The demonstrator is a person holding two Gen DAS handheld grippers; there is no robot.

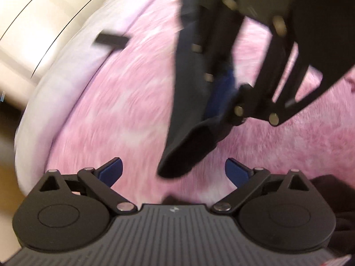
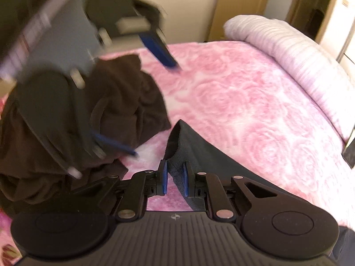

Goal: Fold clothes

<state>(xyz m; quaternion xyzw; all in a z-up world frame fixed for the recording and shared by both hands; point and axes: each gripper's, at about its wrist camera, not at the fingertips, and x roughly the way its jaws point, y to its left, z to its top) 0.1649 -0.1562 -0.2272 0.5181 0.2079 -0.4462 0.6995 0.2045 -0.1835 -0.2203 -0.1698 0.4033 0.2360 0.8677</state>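
Now pinches dark cloth [image 2: 195, 146] in right gripper [image 2: 175, 180]; hangs long-axis down, just ahead of open, empty left gripper [image 1: 174, 171].

Pink everywhere: the bed cover [image 2: 244, 102] was a soft pink with paler, whitish rose swirls all across it. Along its far edge lay a rolled blanket [image 2: 295, 51], pale lilac-white with faint stripes. The heaped garment [image 2: 124, 102] on the left was a deep brown, nearly black in its folds. The dark cloth [image 2: 195, 146] was charcoal grey, plain, no pattern at all. The right gripper [image 2: 174, 180] was matte black with bright blue pads and silver rivets; the left gripper [image 1: 173, 173] matched it, black body, blue pads, a ribbed grey plate at its base. The wall behind was cream.
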